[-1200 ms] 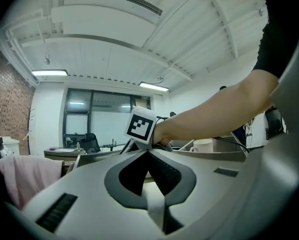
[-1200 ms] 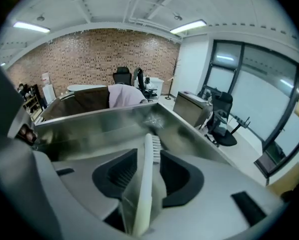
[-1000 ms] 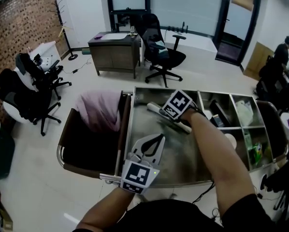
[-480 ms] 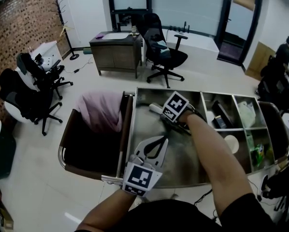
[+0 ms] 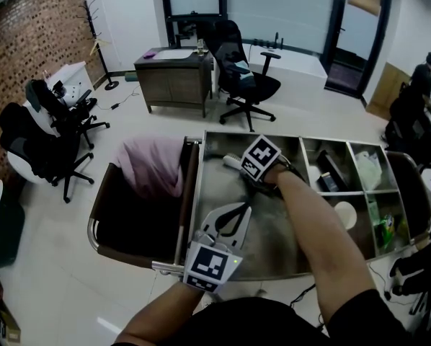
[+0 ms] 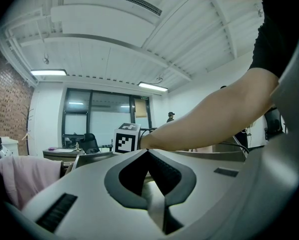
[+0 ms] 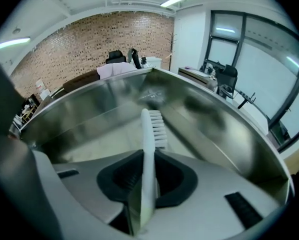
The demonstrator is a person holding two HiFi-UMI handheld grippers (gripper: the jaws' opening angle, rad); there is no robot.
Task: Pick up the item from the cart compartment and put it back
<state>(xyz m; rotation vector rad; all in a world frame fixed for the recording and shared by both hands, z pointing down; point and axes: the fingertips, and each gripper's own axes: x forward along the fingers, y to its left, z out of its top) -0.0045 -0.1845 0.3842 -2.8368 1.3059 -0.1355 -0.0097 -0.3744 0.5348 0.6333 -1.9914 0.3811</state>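
brush (image 7: 150,129) handle half-hidden inside right tool (image 7: 146,153)
its jaws closing on the brush, cart tray (image 7: 84,126) below; left tool (image 6: 148,152) pressed together

The steel cart (image 5: 262,247) has one large compartment. Smaller right-hand compartments hold a white bag (image 5: 365,166), a green packet (image 5: 380,229) and a white round item (image 5: 343,213).

No words or numbers can be read; only black-and-white square marker patterns stand on the left gripper (image 5: 237,209) and right gripper (image 7: 148,154)
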